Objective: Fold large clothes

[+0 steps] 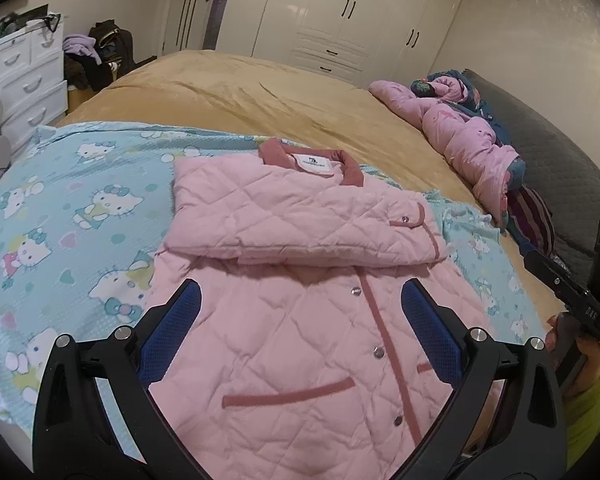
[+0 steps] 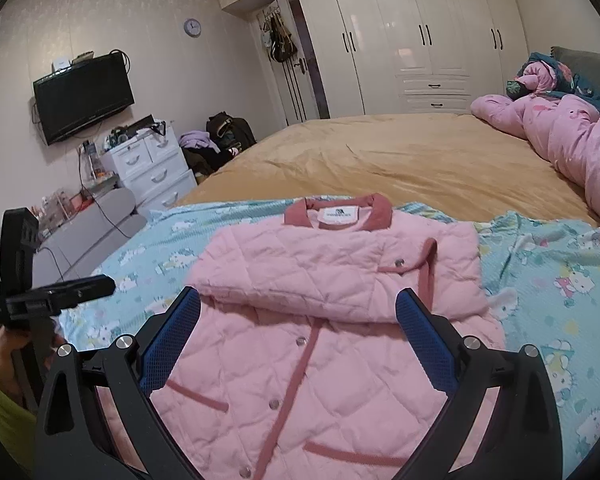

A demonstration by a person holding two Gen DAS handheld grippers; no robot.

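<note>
One fold at least appears to have been made: the pink quilted jacket (image 1: 300, 280) is laid front-up on the light blue cartoon-print blanket (image 1: 60, 216), which is spread over the near part of the tan-covered bed (image 1: 260, 92), and the sleeves are seen tucked across the chest as a thick band just below the darker pink collar (image 1: 312, 160). The lower body, with its snap placket and two pocket trims, is left flat and unfolded toward the cameras, so the task is judged to be roughly halfway; a fold of the hem up toward the collar is judged to remain. The left gripper (image 1: 300, 308) is held above the lower part of the jacket with its blue-padded fingers (image 1: 172, 332) spread wide, nothing being pinched between them; whether the pads brush the fabric cannot be told. The right gripper (image 2: 300, 312) is likewise held over the lower front, its fingers (image 2: 424, 340) parted wide and empty. A crumpled pink quilt (image 2: 560, 140) is seen well apart at the far side of the bed.
</note>
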